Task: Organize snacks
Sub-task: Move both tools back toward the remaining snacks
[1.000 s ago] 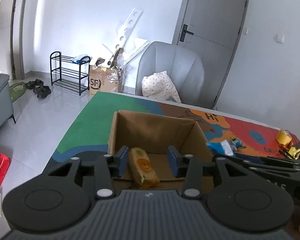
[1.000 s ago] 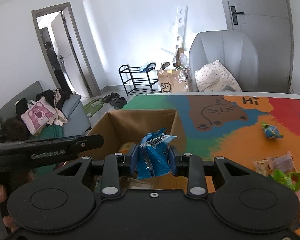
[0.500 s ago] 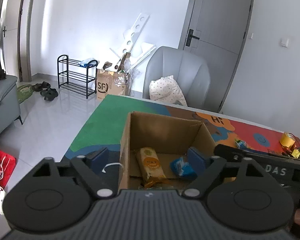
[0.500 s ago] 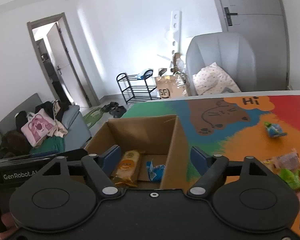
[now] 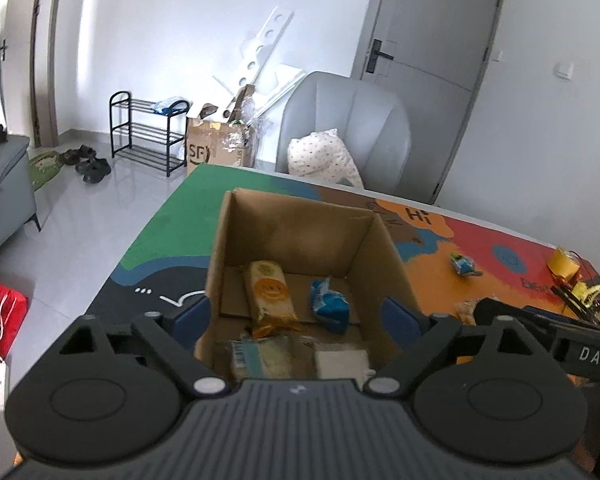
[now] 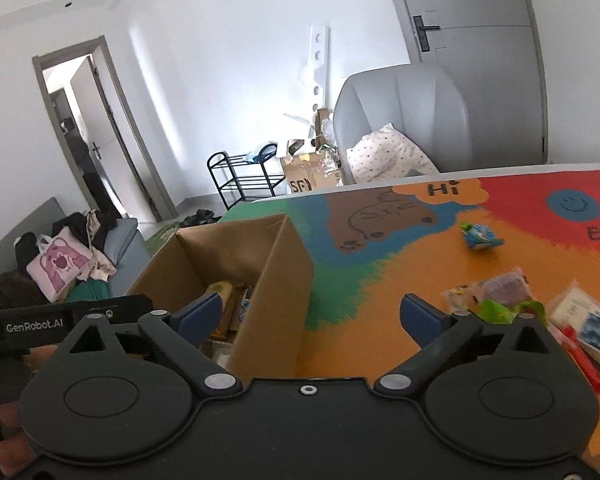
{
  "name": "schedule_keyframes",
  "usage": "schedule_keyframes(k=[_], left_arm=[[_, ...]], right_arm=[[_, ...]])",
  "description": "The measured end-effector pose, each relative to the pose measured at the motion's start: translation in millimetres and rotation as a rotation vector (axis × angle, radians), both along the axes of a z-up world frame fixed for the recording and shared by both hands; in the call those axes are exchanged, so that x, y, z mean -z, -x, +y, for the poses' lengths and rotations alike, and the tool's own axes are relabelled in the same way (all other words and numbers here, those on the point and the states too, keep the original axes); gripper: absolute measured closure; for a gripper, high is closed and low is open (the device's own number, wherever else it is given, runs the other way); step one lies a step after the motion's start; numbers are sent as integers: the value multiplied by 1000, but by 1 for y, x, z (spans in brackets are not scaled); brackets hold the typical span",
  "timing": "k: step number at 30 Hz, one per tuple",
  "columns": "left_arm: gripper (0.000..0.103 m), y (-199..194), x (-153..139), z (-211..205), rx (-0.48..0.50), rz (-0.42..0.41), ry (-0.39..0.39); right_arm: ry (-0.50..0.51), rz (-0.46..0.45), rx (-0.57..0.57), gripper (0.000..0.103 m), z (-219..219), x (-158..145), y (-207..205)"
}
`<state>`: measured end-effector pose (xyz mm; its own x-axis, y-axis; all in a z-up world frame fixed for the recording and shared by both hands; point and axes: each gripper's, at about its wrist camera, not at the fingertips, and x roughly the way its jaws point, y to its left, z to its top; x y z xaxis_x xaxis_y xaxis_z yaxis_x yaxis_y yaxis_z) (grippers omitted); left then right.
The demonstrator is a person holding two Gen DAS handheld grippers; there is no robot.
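The open brown cardboard box [image 5: 300,272] serves as the landmark, standing on the surface [image 6: 400,264] with its colourful printed mat. Inside the box, toward its left, lies a long tan snack packet with an orange round label [image 5: 270,294]; right of that lies a crumpled blue snack bag [image 5: 329,305], and flatter pale packets sit nearer the camera, blurred.

The left tongs [image 5: 300,316] hang above the box, spread wide and holding nothing, their blue pads straddling both side walls. The right tongs [image 6: 312,316] are likewise wide open and empty, one pad over the box interior, the other out past the box's right wall.

The step in hand looks like fetching the next snack. To do it well, each pair should lift clear of the cardboard walls before swinging sideways, since a clipped wall would likely shove the light box.

Right of the box, bare orange mat offers open room, with a small blue-and-green wrapped snack [image 6: 480,236] alone farther back. Beyond that, a heap of mixed snack packets [image 6: 512,296] crowds the near right, close to the surface's edge.
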<state>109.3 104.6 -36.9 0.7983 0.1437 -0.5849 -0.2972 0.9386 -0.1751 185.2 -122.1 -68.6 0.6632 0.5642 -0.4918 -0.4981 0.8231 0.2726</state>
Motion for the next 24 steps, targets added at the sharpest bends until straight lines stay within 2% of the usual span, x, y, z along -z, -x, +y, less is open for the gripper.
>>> schedule_keyframes(k=[6,24], left_arm=[[0,4,-1,-15,43,-23,26],[0,-2,3,-94,209,-39,31]], right_arm=[[7,-6,70,0,-26,3,3],[44,-54,191,0,-108,8,22]])
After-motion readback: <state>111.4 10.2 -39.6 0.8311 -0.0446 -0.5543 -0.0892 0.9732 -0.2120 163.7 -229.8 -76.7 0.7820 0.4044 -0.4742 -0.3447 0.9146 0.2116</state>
